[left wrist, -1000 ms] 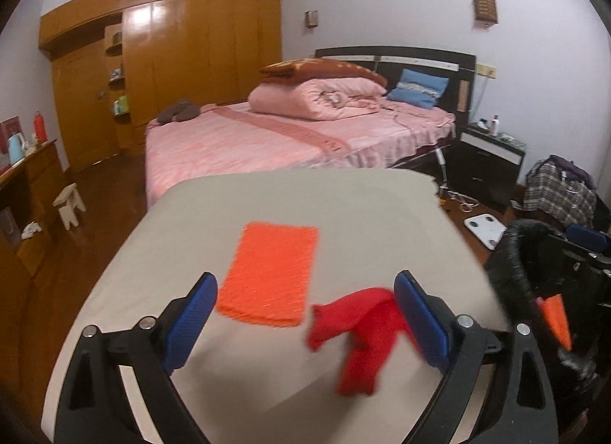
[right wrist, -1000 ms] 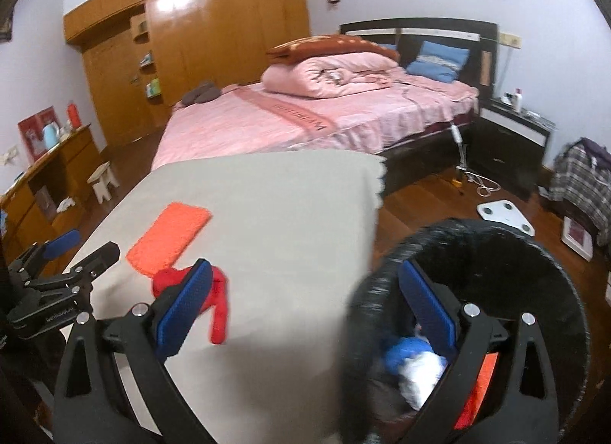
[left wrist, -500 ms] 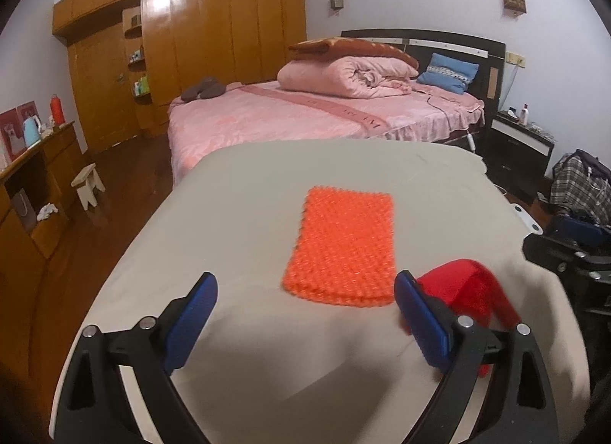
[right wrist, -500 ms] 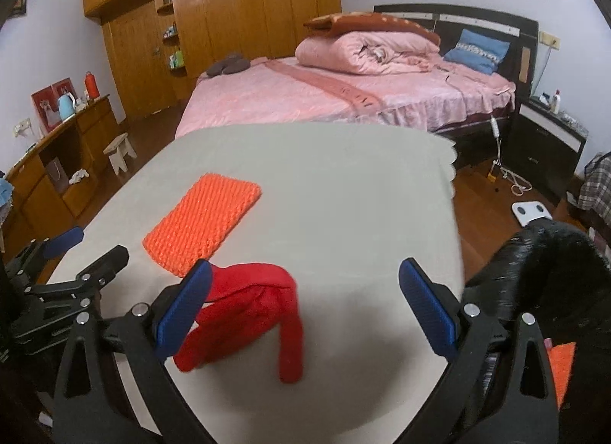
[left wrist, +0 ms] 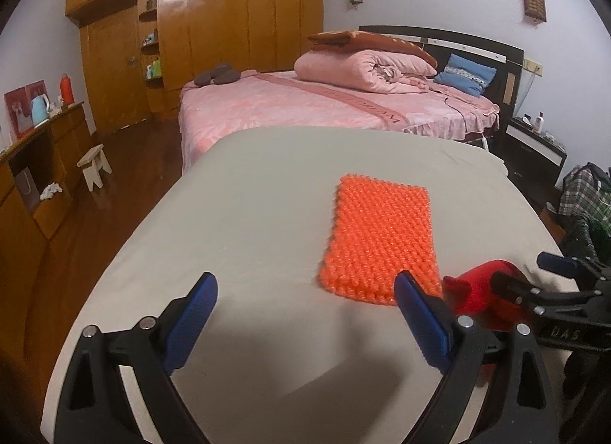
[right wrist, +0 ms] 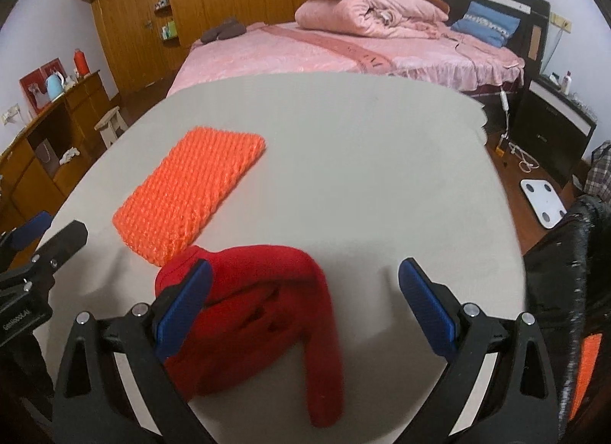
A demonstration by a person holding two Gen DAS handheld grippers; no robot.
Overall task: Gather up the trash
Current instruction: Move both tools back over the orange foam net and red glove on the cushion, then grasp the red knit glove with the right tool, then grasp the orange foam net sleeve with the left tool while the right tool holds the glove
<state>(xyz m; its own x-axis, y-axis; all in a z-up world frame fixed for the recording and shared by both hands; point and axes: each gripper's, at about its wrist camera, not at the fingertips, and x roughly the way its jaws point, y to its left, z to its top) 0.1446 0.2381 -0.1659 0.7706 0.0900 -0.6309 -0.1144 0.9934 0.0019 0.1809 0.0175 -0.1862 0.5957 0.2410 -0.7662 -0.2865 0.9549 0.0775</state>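
**Both grippers low over the grey table, two scraps to collect**

The left gripper (left wrist: 305, 314) hangs low over the grey table (left wrist: 248, 214), fingers spread wide with nothing between them, aimed across bare cloth. The right gripper (right wrist: 305, 302) sits beside it, jaws equally wide and empty, straddling the red cloth (right wrist: 263, 314), which lies crumpled at the near edge. One orange knitted mat (right wrist: 191, 192) lies flat just beyond, its corner touching the red piece. That makes two items on the table. One black bin (right wrist: 573, 291) stands at the right edge.
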